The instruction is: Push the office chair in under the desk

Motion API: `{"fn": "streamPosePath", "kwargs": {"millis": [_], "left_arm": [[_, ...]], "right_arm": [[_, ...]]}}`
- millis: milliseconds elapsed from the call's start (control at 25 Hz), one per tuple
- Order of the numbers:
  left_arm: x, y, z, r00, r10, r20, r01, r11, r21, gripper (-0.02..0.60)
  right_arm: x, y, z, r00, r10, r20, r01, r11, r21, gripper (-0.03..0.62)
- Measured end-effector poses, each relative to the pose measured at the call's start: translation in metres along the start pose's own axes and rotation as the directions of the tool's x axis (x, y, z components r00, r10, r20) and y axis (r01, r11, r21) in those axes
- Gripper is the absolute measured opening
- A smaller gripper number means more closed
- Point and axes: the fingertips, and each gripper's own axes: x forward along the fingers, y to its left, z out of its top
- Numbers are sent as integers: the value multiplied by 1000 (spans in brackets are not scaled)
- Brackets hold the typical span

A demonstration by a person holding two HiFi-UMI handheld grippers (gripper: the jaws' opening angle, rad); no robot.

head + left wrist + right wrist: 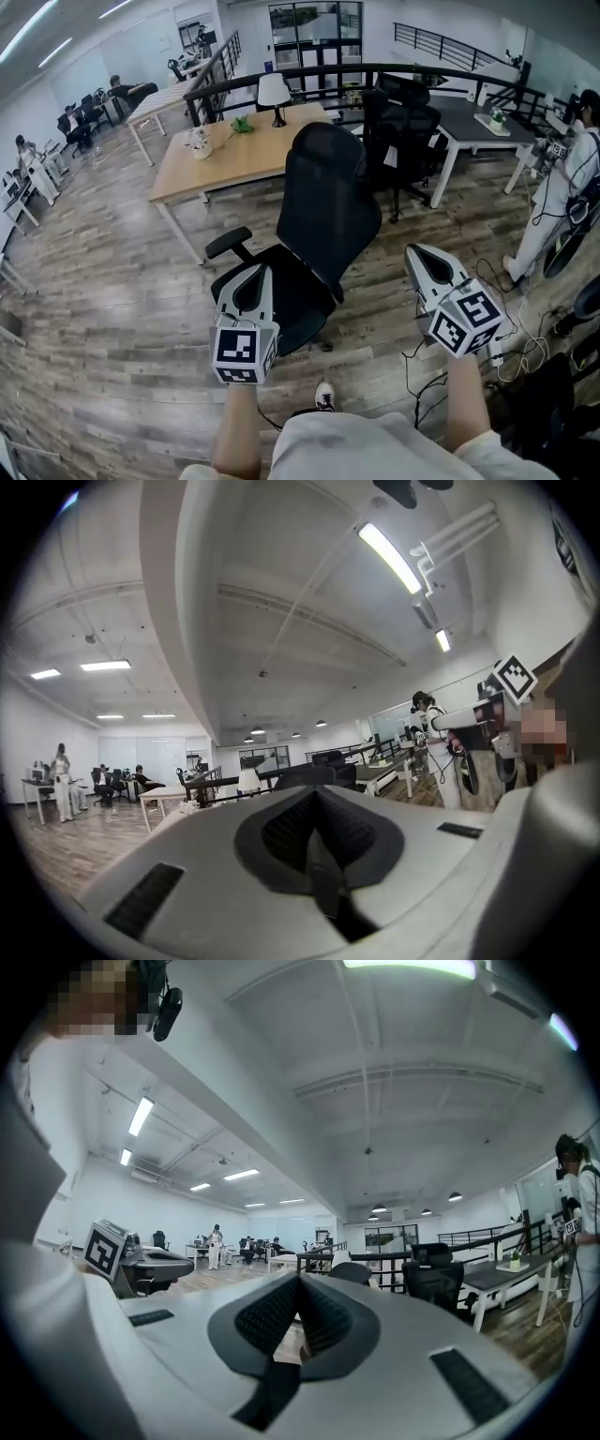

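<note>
A black office chair (323,220) stands pulled out from the light wooden desk (234,155), with its mesh back toward the desk's near right corner and its seat toward me. My left gripper (255,274) is shut and holds nothing; it hovers over the near edge of the seat. To the right of the chair, my right gripper (418,251) is also shut and empty, apart from the backrest. In the left gripper view the closed jaws (315,799) point level at the chair's top (305,775). The right gripper view has its jaws (300,1283) meeting in a line beside the chair back (354,1274).
A second black chair (403,127) sits at a dark desk (483,122) behind. On the wooden desk stands a white lamp (274,92). At the right edge is a person in white (562,202). Cables (511,352) lie on the floor by my right side.
</note>
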Motion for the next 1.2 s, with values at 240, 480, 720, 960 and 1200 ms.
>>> {"fn": "streamPosePath", "kwargs": {"millis": [240,480,720,960,1200], "left_arm": [[51,21,-9,1000,-30,-8,30,1000,-4,20],[106,20,-12,997,-75,4,75,997,-2,23],[162,15,-10,991,-133,21,133,991,-12,52],[210,-4,-11,987,-160,7,160,987,-33,88],[256,-32,-24,985,-170,-37,169,985,-19,140]], "right_arm": [[37,-24,-4,999,-41,-9,41,999,1,2],[61,-46,-5,998,-62,-9,62,998,1,0],[80,-78,-6,990,-139,-4,139,990,28,35],[81,-112,-7,984,-178,-14,179,982,62,35],[90,-148,-16,982,-187,-23,188,980,71,35]]}}
